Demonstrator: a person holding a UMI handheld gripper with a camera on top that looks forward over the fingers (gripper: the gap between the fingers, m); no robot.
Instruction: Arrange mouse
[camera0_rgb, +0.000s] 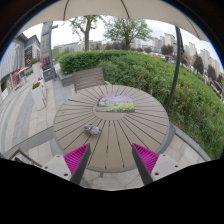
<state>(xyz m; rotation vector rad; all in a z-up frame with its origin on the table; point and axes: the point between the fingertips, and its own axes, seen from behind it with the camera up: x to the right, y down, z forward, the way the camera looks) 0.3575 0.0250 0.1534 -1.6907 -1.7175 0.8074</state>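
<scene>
A small grey mouse (92, 128) lies on the round wooden slatted table (125, 128), left of its middle. A mouse mat with a green and purple picture (116, 102) lies on the far part of the table. My gripper (111, 160) is held above the near edge of the table, well short of the mouse. Its two fingers with magenta pads (76, 157) stand wide apart with nothing between them.
A wooden bench (88, 77) stands behind the table against a green hedge (175, 85). A pole (175, 68) rises at the right of the table. A chair (38, 94) stands on the paved ground at the left. Buildings and trees lie beyond.
</scene>
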